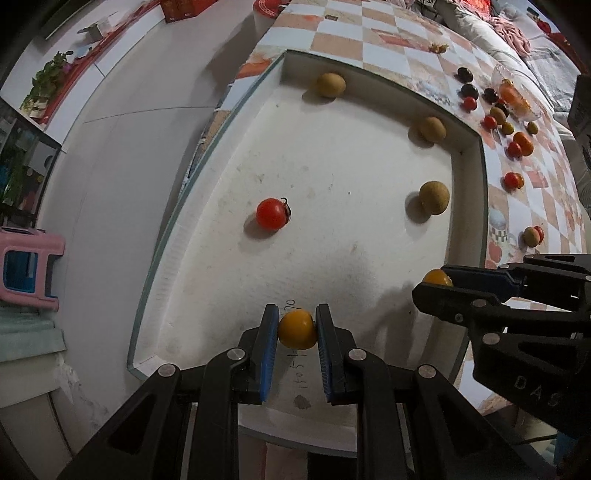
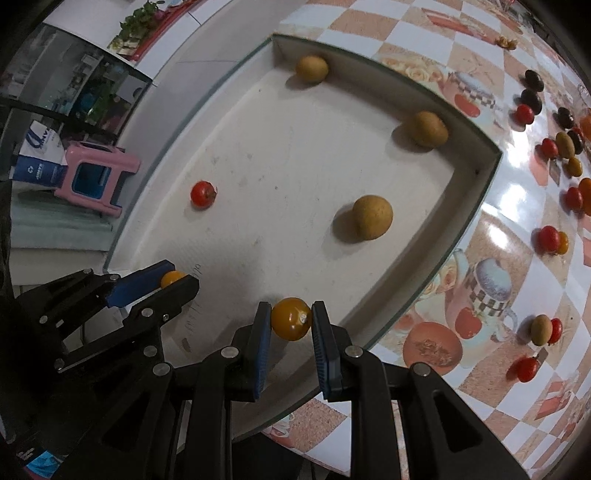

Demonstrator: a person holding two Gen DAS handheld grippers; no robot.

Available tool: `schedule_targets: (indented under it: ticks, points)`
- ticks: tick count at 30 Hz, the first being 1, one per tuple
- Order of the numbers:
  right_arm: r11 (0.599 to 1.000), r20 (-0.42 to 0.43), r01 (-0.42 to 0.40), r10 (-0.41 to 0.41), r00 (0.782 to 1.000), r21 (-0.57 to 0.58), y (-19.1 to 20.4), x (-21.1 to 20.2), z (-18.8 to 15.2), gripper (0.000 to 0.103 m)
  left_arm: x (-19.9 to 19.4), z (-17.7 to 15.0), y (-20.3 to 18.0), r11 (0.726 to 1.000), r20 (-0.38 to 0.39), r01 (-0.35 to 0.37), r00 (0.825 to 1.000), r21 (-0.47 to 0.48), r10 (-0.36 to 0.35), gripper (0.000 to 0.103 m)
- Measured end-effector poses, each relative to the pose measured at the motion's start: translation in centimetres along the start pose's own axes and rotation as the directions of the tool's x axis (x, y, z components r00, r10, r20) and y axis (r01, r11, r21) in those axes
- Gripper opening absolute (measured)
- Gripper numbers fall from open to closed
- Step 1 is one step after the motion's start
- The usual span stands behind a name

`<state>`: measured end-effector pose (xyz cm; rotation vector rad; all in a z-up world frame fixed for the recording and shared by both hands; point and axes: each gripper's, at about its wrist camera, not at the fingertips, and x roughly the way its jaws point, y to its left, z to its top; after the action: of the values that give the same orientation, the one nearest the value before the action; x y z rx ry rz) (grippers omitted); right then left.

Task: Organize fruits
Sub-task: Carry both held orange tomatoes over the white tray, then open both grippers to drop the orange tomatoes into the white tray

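Both wrist cams look steeply down, close over white tray (image 1: 332,177) on bench (image 2: 480,332); left cam sits left of right; both share tray interior.

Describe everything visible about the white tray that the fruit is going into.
The white tray is shallow and rectangular, with low upright walls and a greenish edge along its rim. Its floor looks matte, scuffed and stained, with handwritten marks near the close edge. It sits flat on the checkered tablecloth, one side along the table's edge. Inside lie three tan round fruits, two of them by the far wall, and one red tomato, all apart from each other.
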<state>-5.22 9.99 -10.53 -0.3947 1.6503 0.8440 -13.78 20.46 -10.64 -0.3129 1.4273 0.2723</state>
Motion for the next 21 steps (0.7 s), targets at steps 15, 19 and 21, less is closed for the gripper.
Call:
schedule_targets:
  ticks: [15,19,21]
  points:
    - [1.0,-0.029,0.023,-0.023,0.999,0.008,1.4,2.3,1.1,0.046,1.7,0.0,-0.8,0.999,-0.027,-0.031,0.999,0.018,0.031,0.022]
    - [1.0,-0.017,0.011,-0.011,1.0,0.011,1.2,2.0,1.4,0.056,2.3,0.1,-0.9,0.999,-0.045,-0.037,0.998,0.011,0.038,0.028]
    - [1.0,-0.008,-0.002,0.002,1.0,0.013,1.3,1.8,1.6,0.066,2.4,0.4,-1.0,0.999,-0.042,-0.047,0.998,0.012,0.048,0.066]
